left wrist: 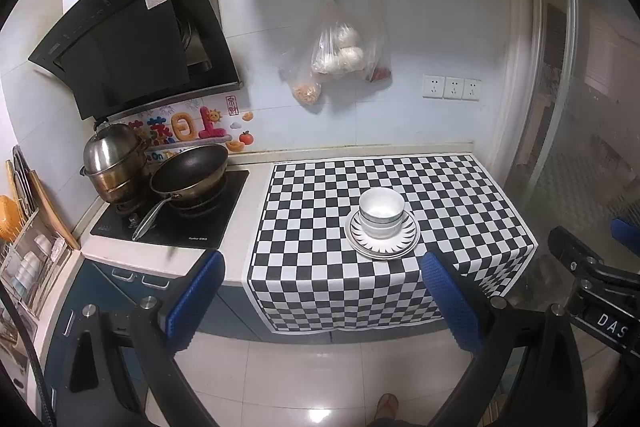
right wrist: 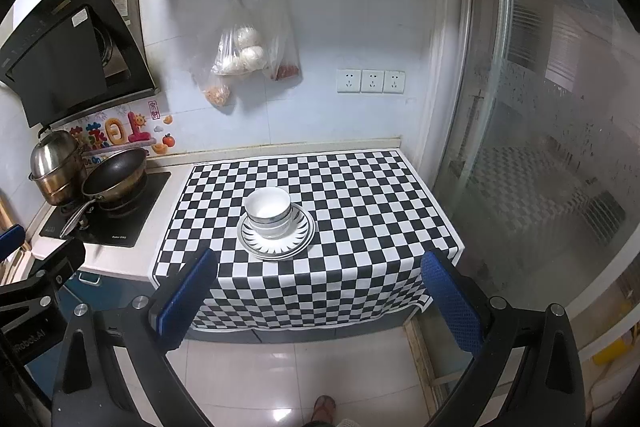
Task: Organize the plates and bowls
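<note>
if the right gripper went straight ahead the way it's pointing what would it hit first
Probably the checkered cloth on the counter, just right of the stacked bowls on the plates. The right gripper is open, back from the counter edge, with nothing between. Depth is hard to judge through the fisheye.

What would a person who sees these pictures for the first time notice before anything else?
The eye goes first to the black-and-white checkered cloth over the counter, and to the stacked white bowls on the stacked plates near its middle. Next come the blue-padded left gripper and right gripper, both open and held back from the counter's edge. At the left, a dark frying pan and a steel pot stand on the stove.
</note>
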Tool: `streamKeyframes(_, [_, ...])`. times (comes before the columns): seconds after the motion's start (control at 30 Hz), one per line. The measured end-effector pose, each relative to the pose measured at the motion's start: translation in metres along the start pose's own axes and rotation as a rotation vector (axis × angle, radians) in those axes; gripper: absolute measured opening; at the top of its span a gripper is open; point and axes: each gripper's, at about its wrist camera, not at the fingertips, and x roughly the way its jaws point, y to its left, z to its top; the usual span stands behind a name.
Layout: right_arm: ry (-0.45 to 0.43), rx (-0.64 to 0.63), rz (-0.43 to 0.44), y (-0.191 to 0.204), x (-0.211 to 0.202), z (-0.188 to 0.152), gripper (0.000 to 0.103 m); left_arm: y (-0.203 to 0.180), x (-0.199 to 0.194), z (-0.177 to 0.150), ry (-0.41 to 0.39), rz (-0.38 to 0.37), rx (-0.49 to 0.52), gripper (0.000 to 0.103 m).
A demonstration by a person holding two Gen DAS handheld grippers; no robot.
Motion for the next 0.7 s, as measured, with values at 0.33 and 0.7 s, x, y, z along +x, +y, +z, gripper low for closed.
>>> streamKeyframes(0.33, [0.000, 0.002, -0.008, -0.0015, 0.0030, -0.0007, 0.103, 0.0010, 0.0034, 0.0040, 0.003, -0.005, 0.004, 0.101])
streamKeyframes(0.7, [0.010, 0.009, -0.012, -0.0041, 0.0047, -0.0035, 0.103, 0.0032, 0.0074, 0.0069, -0.012, -0.019, 0.011, 0.101])
